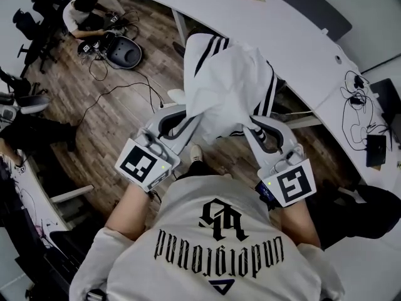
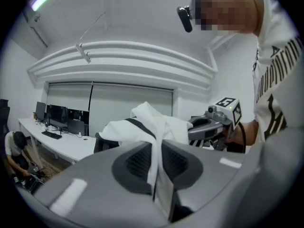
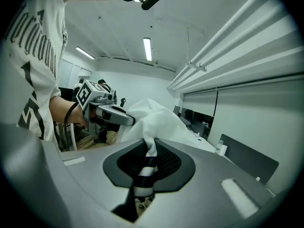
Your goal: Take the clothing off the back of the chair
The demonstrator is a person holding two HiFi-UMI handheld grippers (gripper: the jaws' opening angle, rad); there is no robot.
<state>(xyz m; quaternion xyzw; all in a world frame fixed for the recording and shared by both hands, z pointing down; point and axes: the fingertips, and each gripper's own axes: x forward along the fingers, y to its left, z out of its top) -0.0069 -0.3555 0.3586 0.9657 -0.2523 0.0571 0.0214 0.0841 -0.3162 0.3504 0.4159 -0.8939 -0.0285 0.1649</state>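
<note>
The white cloth garment with black stripes [image 1: 225, 83] hangs in the upper middle of the head view, bunched and stretched between the two grippers above the brown wooden plank floor [image 1: 113, 105]. The left gripper [image 1: 187, 113] is closed on the garment's lower left edge; in the left gripper view its jaws [image 2: 156, 151] pinch a white fold of the garment [image 2: 152, 125] that rises out from between them. The right gripper [image 1: 254, 128] is clamped on the lower right edge, and the right gripper view shows its jaws [image 3: 149, 153] pressed on a black-and-white striped band of the garment [image 3: 156, 118]. In the left gripper view a dark chair back [image 2: 99, 144] shows just under the garment's left side; whether the two touch cannot be told. Each gripper carries a cube with square black-and-white markers, at lower left [image 1: 139, 163] and lower right [image 1: 294, 184] of the head view, above the person's white printed T-shirt [image 1: 219, 243]. A long curved white table [image 1: 282, 30] runs from the top to the right edge behind the garment, with dark cables [image 1: 354, 105] lying on it at right. In the right gripper view a small clear bottle [image 3: 219, 147] stands on that table; its contents cannot be made out. At upper left a second person [image 1: 84, 14] sits on the floor.
</note>
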